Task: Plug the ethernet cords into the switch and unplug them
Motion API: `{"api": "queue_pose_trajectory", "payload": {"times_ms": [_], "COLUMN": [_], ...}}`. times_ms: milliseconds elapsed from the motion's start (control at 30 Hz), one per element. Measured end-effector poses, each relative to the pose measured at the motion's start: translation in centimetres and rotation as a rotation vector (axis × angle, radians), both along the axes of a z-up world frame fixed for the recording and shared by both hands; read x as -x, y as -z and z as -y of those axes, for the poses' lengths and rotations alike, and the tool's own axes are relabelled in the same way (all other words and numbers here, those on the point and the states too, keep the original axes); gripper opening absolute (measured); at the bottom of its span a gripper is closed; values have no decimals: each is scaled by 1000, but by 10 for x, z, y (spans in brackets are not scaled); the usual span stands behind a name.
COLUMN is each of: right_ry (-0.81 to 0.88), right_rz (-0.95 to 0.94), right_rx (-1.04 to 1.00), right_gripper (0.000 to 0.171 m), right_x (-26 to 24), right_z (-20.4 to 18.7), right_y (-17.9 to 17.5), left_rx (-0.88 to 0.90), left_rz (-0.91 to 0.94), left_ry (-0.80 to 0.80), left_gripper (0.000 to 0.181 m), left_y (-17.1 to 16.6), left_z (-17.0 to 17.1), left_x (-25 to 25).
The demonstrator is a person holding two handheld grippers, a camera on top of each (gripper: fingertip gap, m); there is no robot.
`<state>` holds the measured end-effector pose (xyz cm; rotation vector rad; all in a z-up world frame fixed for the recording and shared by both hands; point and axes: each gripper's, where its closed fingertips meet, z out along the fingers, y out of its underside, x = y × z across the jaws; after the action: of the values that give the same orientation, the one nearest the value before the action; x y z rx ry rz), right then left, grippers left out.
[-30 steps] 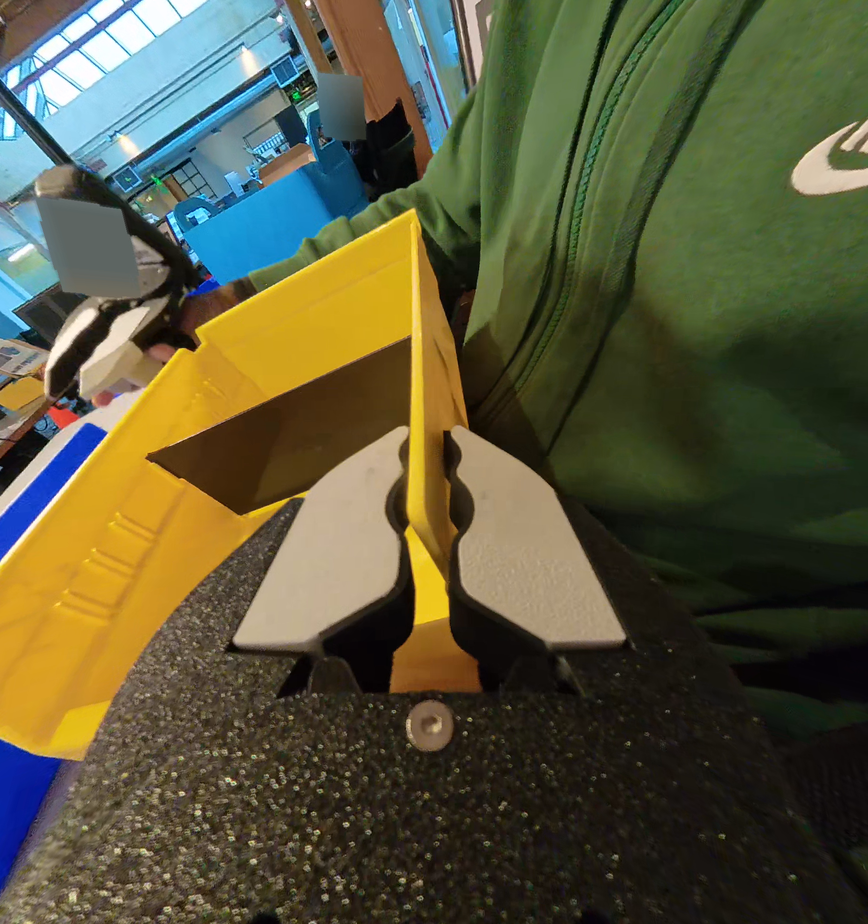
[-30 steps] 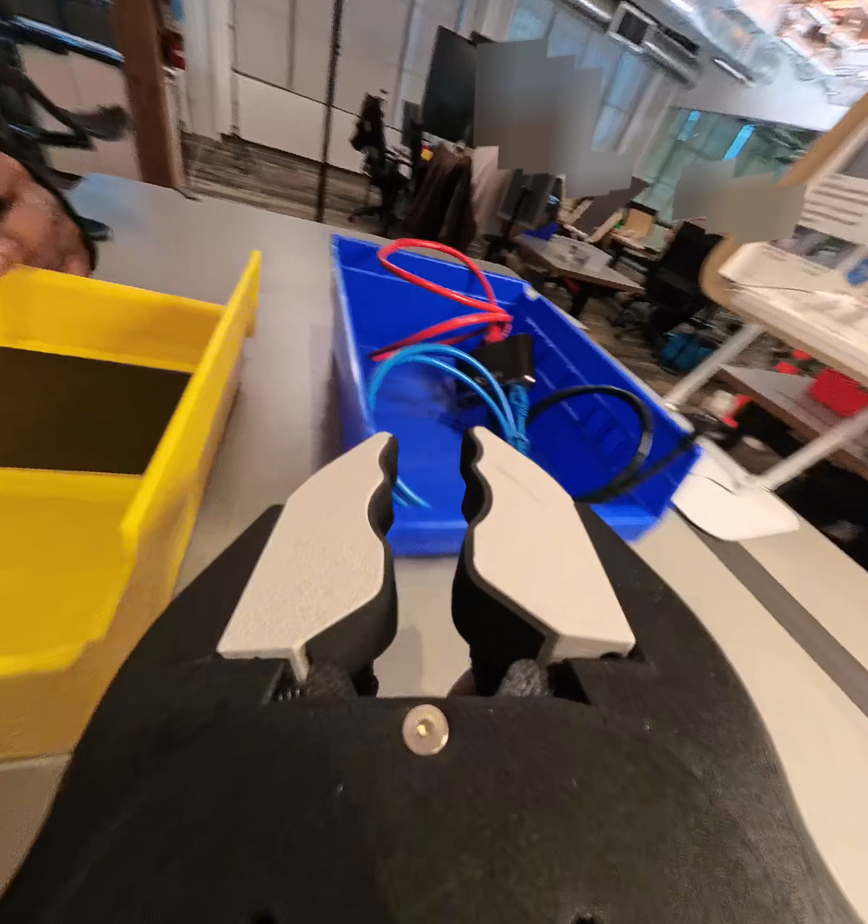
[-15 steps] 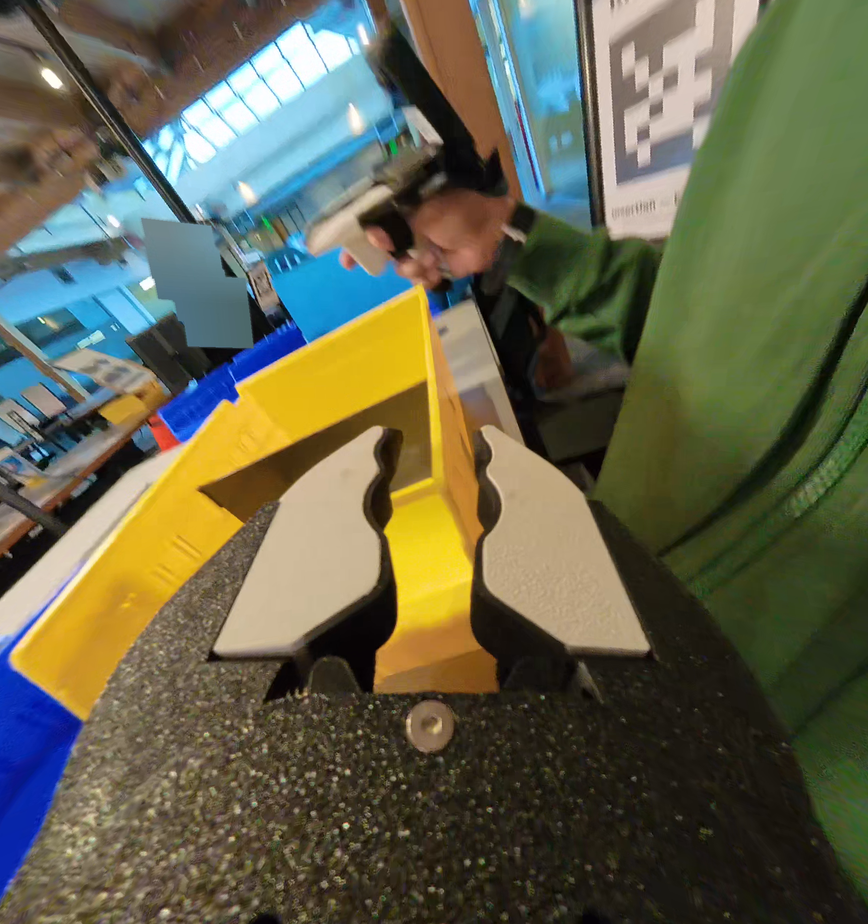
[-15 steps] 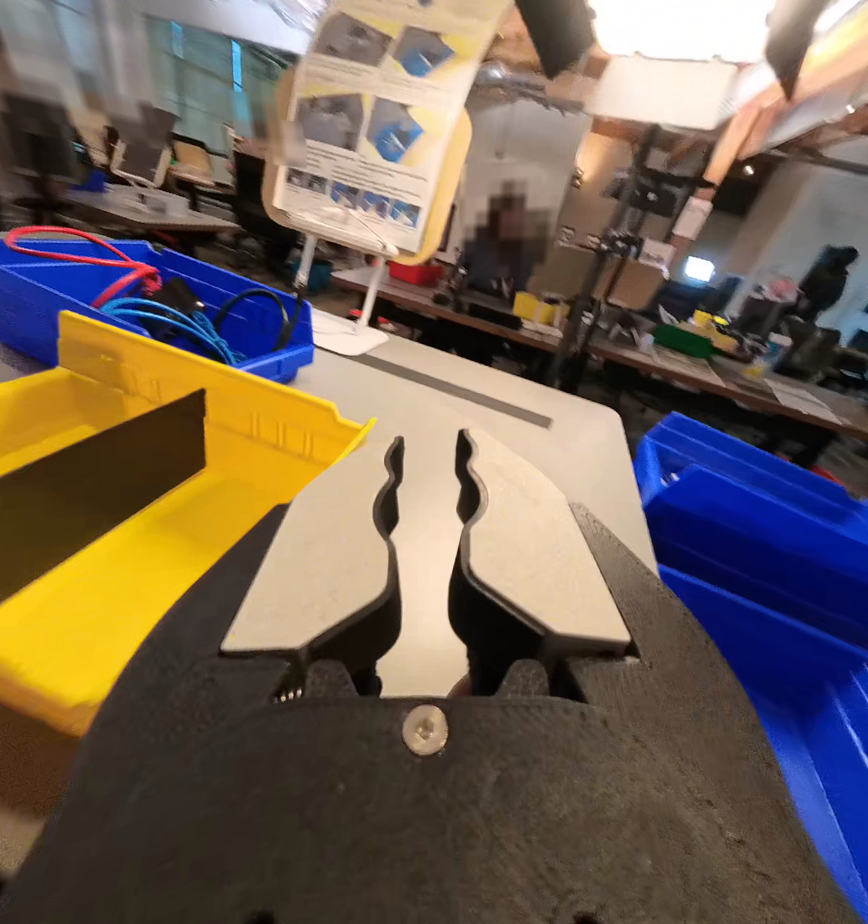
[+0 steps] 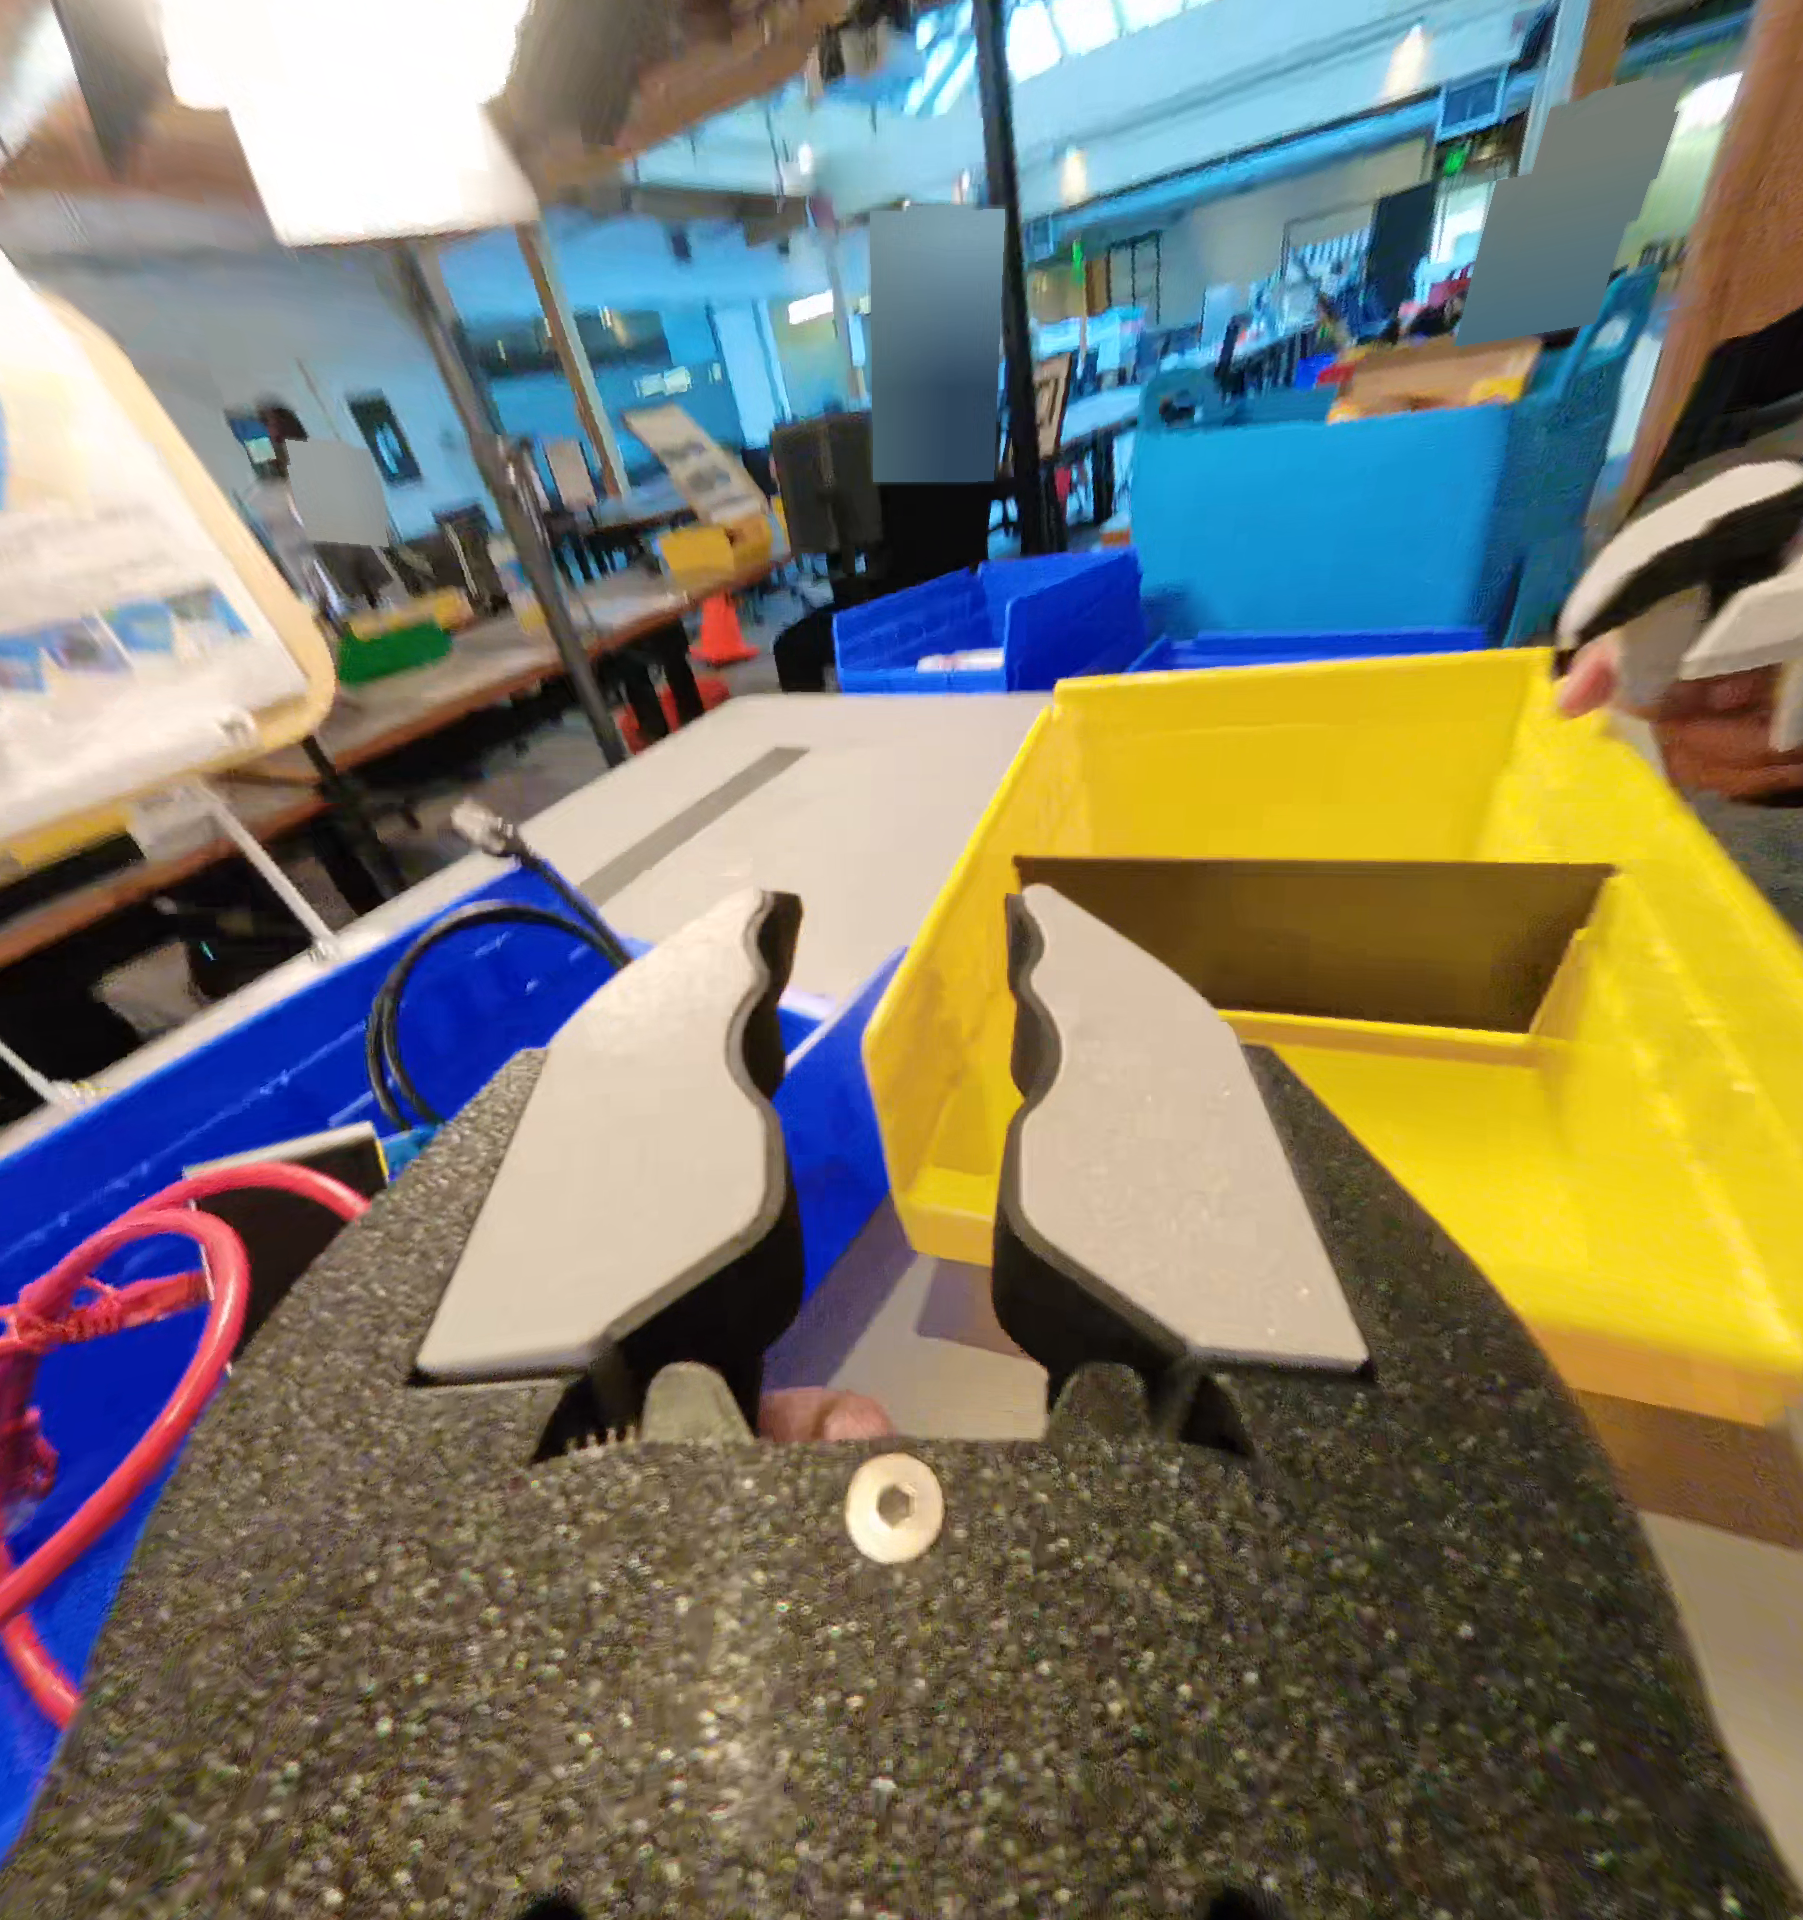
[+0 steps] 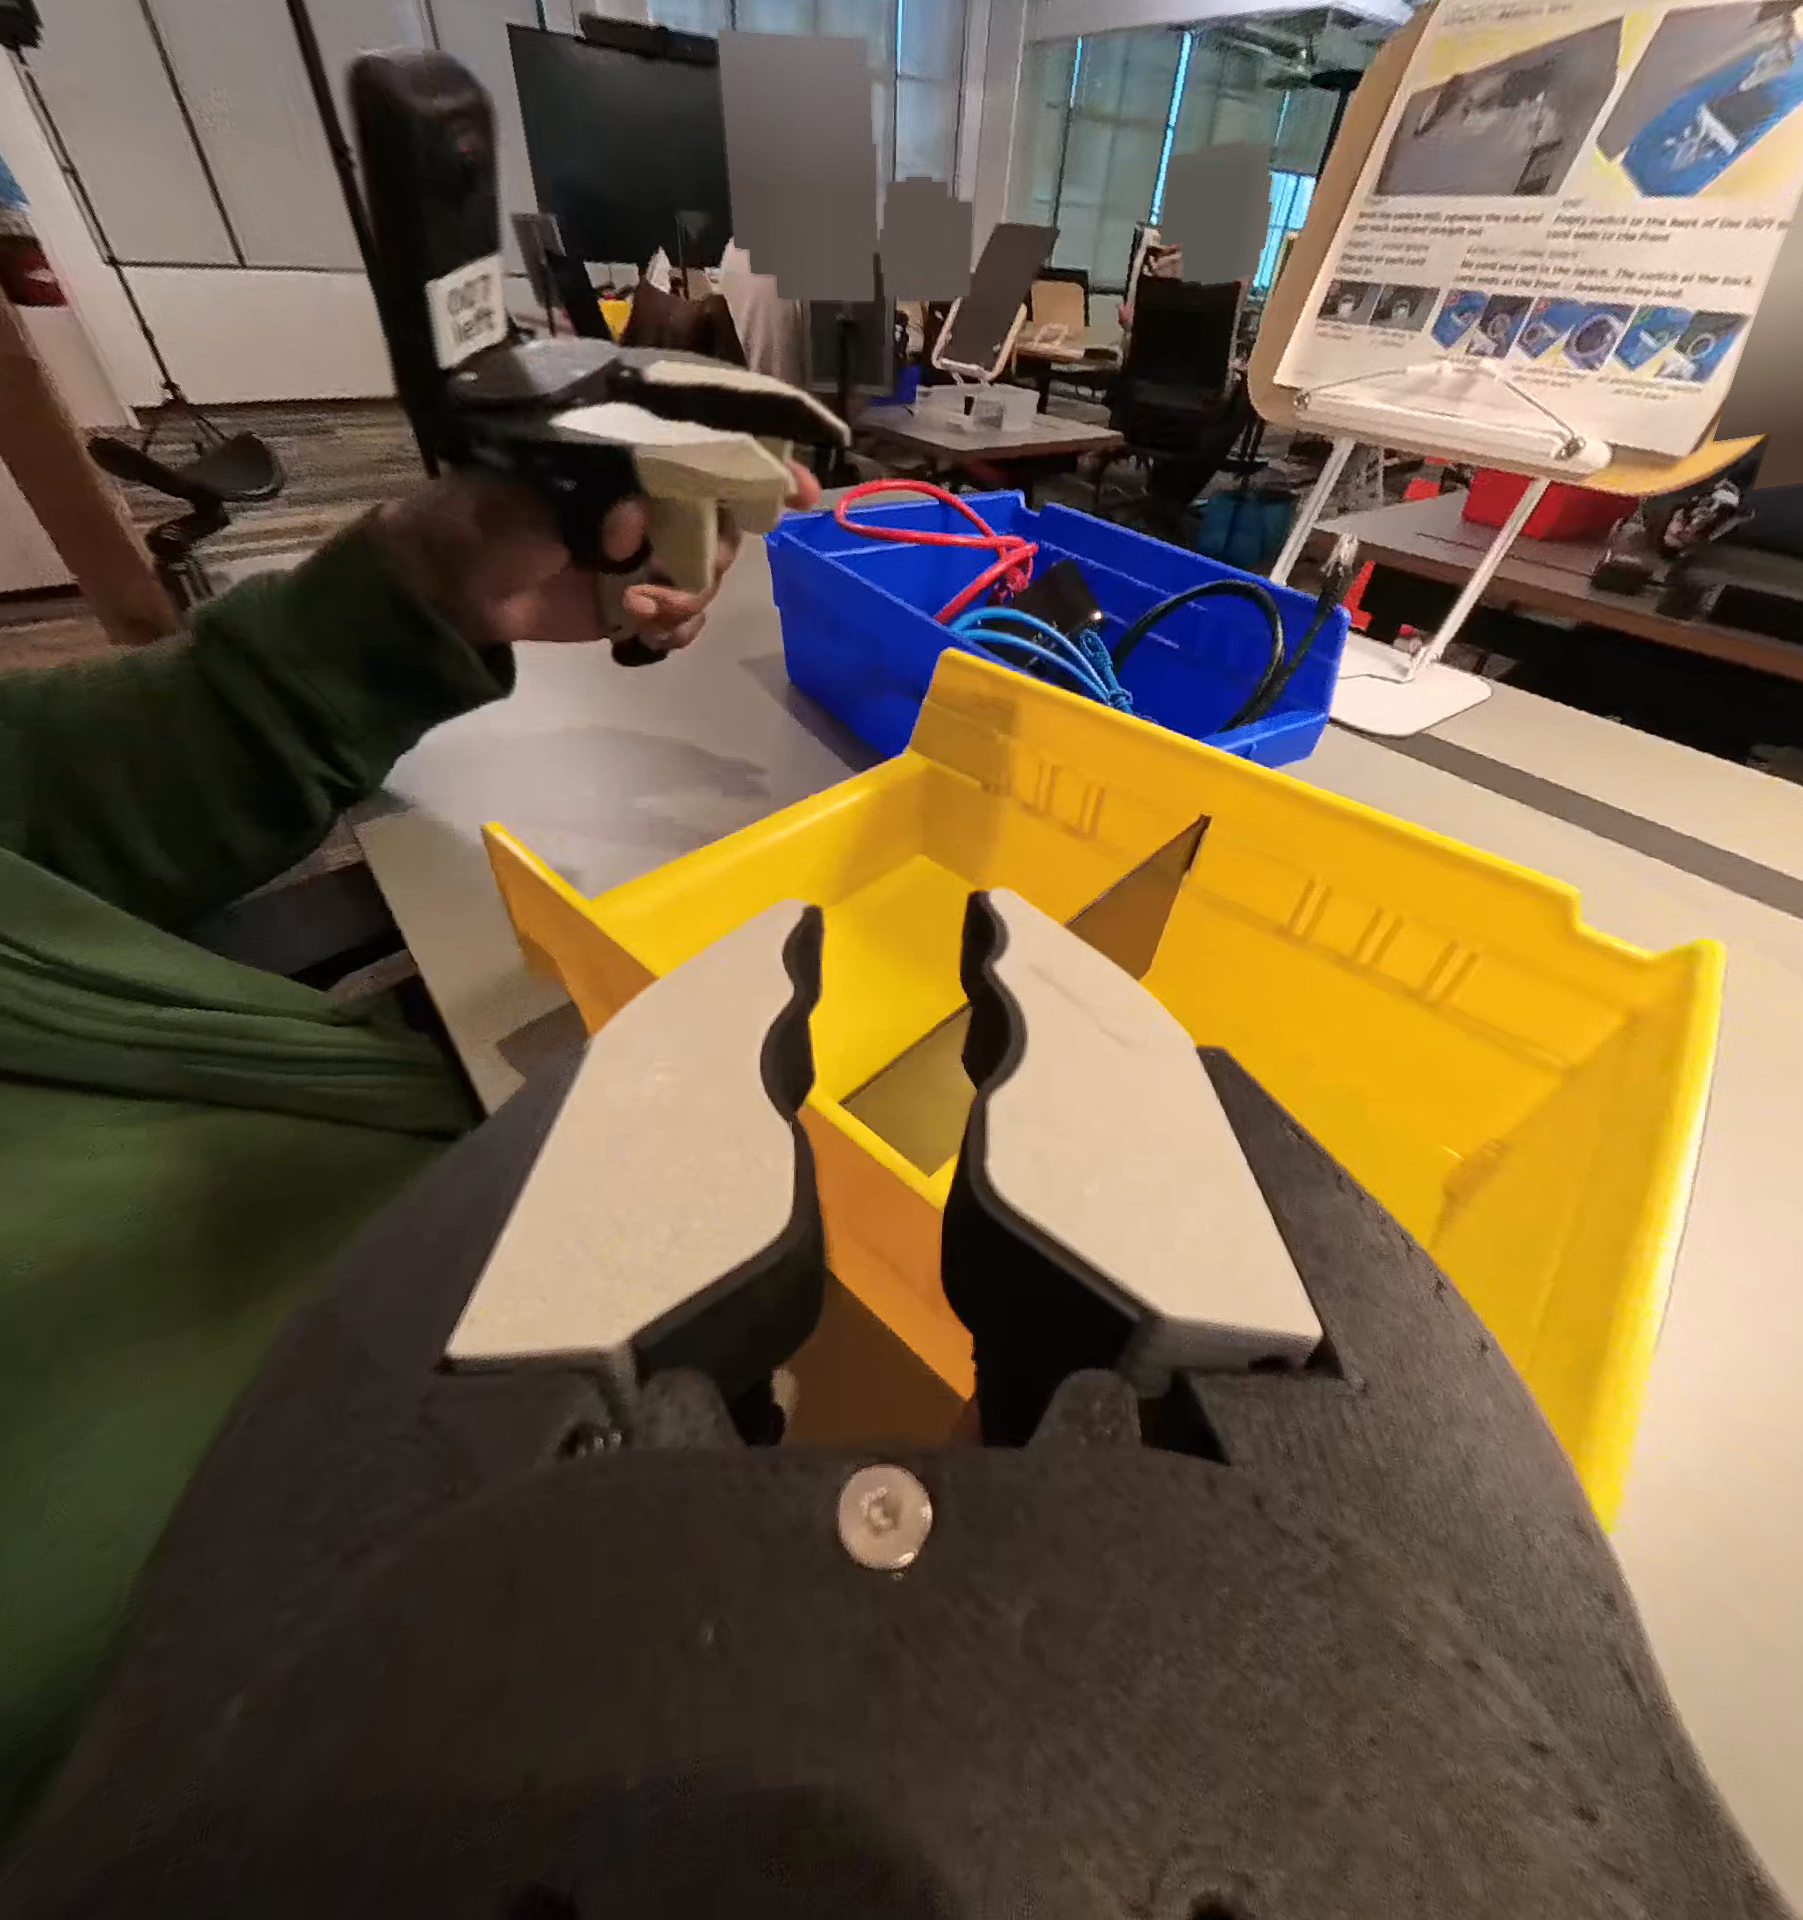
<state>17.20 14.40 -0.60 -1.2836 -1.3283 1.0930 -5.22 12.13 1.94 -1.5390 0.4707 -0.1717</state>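
Note:
A blue bin [image 5: 201,1070] [image 6: 855,613] holds a red cord [image 5: 97,1351] [image 6: 938,520], a blue cord [image 6: 1032,644], a black cord [image 5: 440,956] [image 6: 1219,623] and the black switch [image 6: 1058,597]. My left gripper [image 5: 892,925] is open and empty, above the gap between the blue bin and a yellow bin [image 5: 1655,1195]. It also shows in the right wrist view [image 6: 814,447], raised beside the blue bin. My right gripper [image 6: 892,935] is open, with its jaws astride the near wall of the yellow bin [image 6: 1396,1039]. It also shows at the bin's far corner in the left wrist view [image 5: 1707,603].
A black divider [image 5: 1292,935] [image 6: 1136,904] crosses the yellow bin. A sign on a white stand [image 6: 1499,260] rises behind the blue bin. More blue bins [image 5: 980,613] sit beyond the grey table [image 5: 845,790]. A green sleeve [image 6: 201,707] is at the left. The left gripper's tips are roughly 25 cm from the right gripper's.
My left gripper let go of the yellow bin's wall, opened, and swung toward the blue bin. My right gripper swung round to the yellow bin's wall.

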Motion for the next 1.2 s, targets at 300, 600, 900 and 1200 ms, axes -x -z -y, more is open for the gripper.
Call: {"api": "queue_pose_trajectory", "payload": {"times_ms": [300, 600, 900, 1200], "right_ry": [133, 193, 162, 291], "right_rz": [173, 368, 432, 249], "right_rx": [-105, -67, -112, -218], "right_gripper": [26, 15, 13, 40], "right_x": [12, 1, 8, -1], "right_z": [-69, -151, -164, -103], "right_y": [18, 34, 36, 12], "left_rx": [263, 306, 291, 107], "left_rz": [-303, -494, -581, -386], "left_ry": [-39, -68, 40, -110], "left_gripper": [48, 39, 39, 50], "left_y": [63, 90, 93, 39], "left_z": [-61, -58, -6, 64], "left_x": [37, 53, 86, 91]}}
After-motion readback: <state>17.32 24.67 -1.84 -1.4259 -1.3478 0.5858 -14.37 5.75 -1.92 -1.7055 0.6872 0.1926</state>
